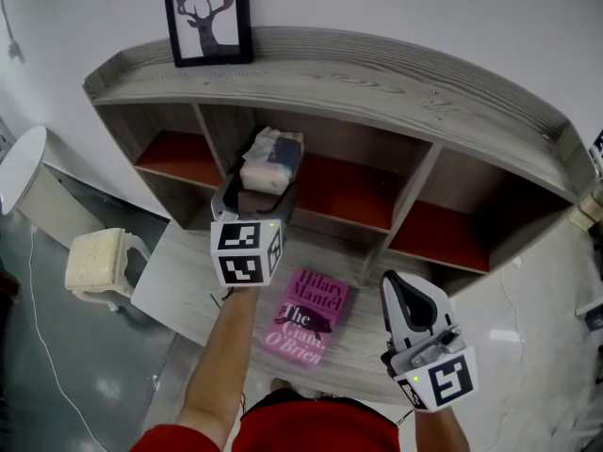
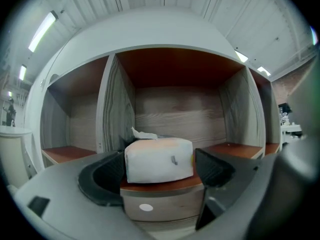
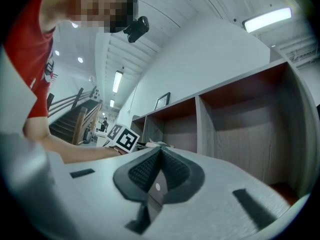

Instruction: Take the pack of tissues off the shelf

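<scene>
The pack of tissues [image 1: 273, 158] [image 2: 159, 159] is a pale soft block that rests at the front edge of the red-floored middle compartment of the shelf [image 1: 358, 83]. My left gripper [image 1: 256, 196] [image 2: 160, 168] is held up to it, and its jaws stand wide on either side of the pack. The right pad [image 2: 212, 166] shows a narrow gap to the pack's side. My right gripper [image 1: 407, 298] [image 3: 157, 160] hangs lower at the right, away from the shelf, with its jaws pressed together on nothing.
A pink book [image 1: 309, 314] lies on the low board in front of the shelf. A framed deer picture [image 1: 207, 15] leans on the shelf top. A cream stool [image 1: 99, 262] and a white round table [image 1: 19, 172] stand at the left.
</scene>
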{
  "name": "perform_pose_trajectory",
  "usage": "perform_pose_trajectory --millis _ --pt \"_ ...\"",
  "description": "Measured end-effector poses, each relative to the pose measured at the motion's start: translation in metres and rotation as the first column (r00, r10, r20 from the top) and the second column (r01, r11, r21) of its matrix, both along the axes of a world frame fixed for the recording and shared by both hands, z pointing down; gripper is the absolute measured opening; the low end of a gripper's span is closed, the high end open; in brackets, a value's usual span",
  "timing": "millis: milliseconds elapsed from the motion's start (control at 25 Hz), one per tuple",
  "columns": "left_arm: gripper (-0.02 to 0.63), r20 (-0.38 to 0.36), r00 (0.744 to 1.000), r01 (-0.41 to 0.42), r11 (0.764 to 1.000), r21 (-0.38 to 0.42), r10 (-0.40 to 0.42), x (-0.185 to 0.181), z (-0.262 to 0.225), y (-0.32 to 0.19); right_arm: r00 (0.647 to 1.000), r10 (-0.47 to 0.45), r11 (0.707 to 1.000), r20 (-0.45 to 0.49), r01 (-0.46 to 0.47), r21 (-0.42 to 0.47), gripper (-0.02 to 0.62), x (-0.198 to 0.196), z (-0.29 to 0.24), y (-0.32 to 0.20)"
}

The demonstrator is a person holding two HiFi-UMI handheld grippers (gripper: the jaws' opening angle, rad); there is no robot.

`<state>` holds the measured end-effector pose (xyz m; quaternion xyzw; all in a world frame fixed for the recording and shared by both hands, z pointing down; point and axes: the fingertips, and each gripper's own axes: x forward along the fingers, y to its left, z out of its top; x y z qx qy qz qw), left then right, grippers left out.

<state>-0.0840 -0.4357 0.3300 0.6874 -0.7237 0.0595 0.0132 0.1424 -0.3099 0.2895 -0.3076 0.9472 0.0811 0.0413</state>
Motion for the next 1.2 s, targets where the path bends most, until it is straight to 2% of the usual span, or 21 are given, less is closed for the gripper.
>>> perform_pose_trajectory --millis 400,800,1200 --pt "0.410 0.002 1.000 0.004 1.000 -0.026 -0.004 -0.004 0.007 -0.011 1.000 0.028 0.999 0.012 -0.027 -0.021 0.005 0.006 0.009 0.000" --pt "0.370 -0.002 1.000 -0.014 0.998 0.067 0.014 -0.003 -0.010 0.003 0.999 0.050 0.998 0.014 -0.050 -0.023 0.005 0.000 0.010 -0.002" --pt "0.368 -0.005 0.998 -0.064 0.986 0.151 0.066 0.008 -0.035 0.067 0.999 0.030 1.000 0.038 -0.030 -0.007 0.005 -0.020 0.002 0.008"
